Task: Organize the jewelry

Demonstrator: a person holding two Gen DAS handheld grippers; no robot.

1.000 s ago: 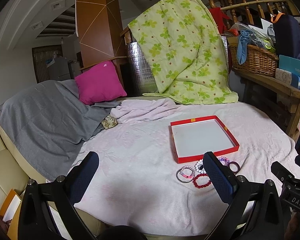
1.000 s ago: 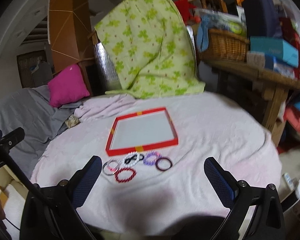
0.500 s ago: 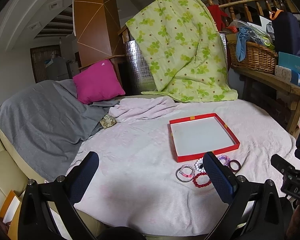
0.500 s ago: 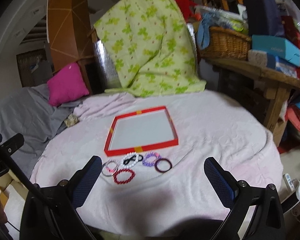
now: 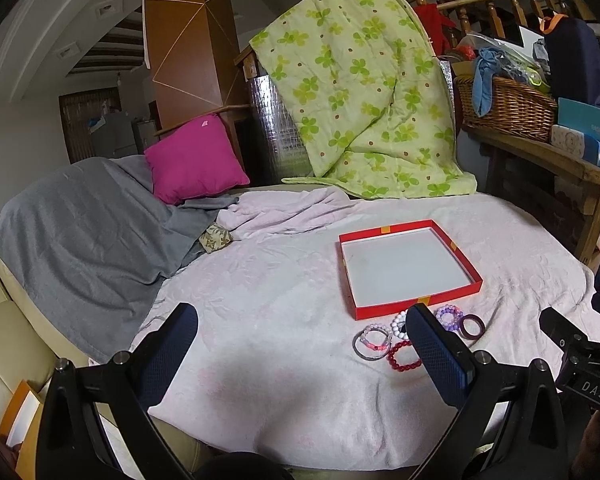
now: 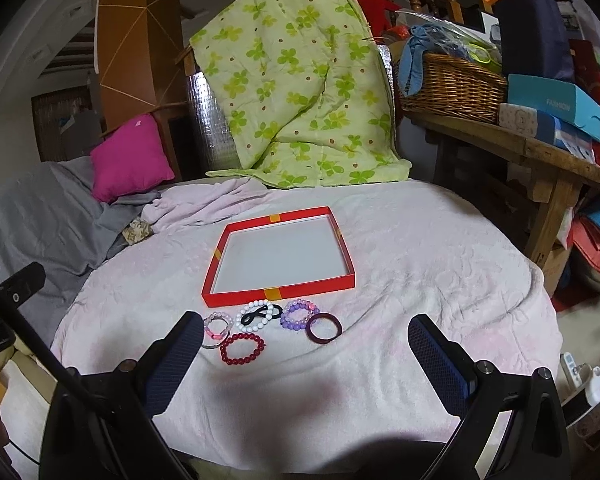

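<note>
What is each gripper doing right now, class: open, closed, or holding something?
Left gripper: open, holding nothing.
Right gripper: open, holding nothing.

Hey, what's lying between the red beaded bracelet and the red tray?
In the right wrist view, a white beaded bracelet with a black band looped through it lies between the red beaded bracelet and the red tray.

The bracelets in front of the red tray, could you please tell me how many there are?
5 beaded or plain bracelets: pink, white, purple, red and a dark bangle, all on the blanket outside the red tray. A silver ring may hide under the pink one.
</note>
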